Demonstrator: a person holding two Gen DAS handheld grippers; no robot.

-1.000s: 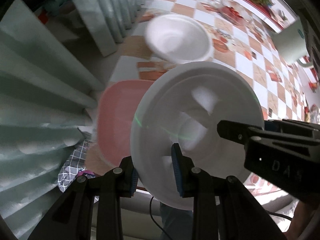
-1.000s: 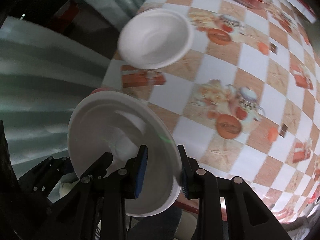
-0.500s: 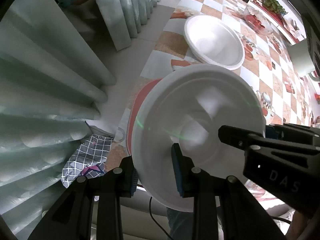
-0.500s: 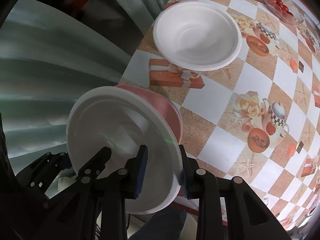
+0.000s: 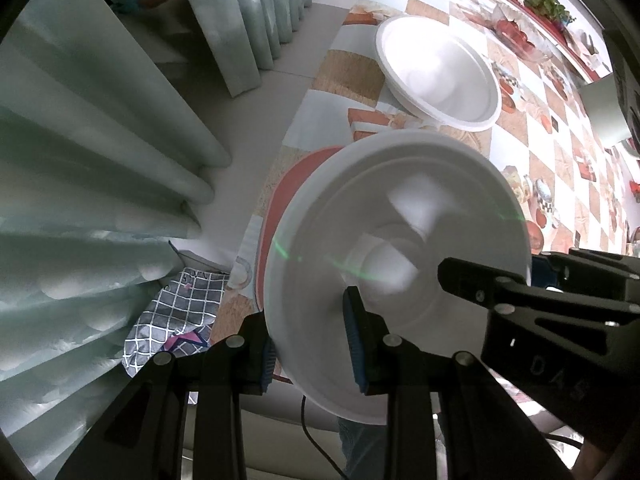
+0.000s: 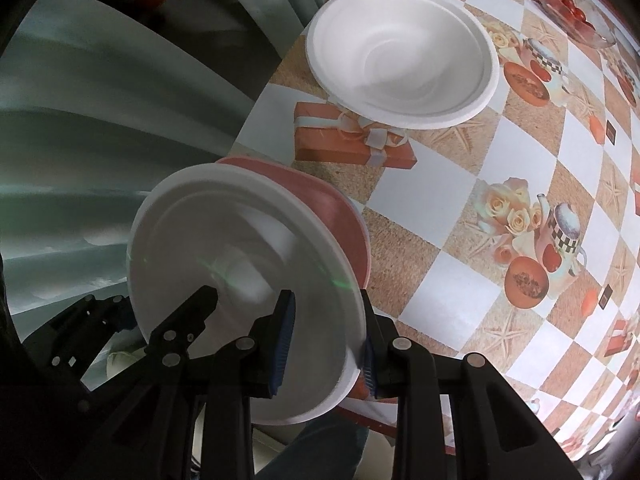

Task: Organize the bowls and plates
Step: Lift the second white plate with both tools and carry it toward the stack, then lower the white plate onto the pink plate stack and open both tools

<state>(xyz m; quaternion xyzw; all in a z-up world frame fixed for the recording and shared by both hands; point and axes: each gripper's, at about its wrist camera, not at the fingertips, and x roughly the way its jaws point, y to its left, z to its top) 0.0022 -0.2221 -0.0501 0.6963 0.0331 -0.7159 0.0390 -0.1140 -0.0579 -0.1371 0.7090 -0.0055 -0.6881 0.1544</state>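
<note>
We've both tongs, left [image 5: 310, 344] & right [image 6: 326, 340], clamped on white plate [image 5: 396, 264] above pink plate [image 6: 344, 220]; not yet stacked, bowls [image 6: 404, 54] nested already.

A white plate [image 5: 400, 248] is held tilted above a pink plate [image 6: 344, 220] at the table's edge. Farther along, stacked white bowls [image 6: 404, 52] sit upright on the checkered cloth.

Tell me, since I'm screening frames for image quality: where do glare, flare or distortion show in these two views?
Left wrist view: the white bowl on the table is blown out, and a green flare streaks the held white plate. Right wrist view: the bowl is evenly lit, with green flecks on the plate. Both views bend the checkered tablecloth fisheye-style.
</note>
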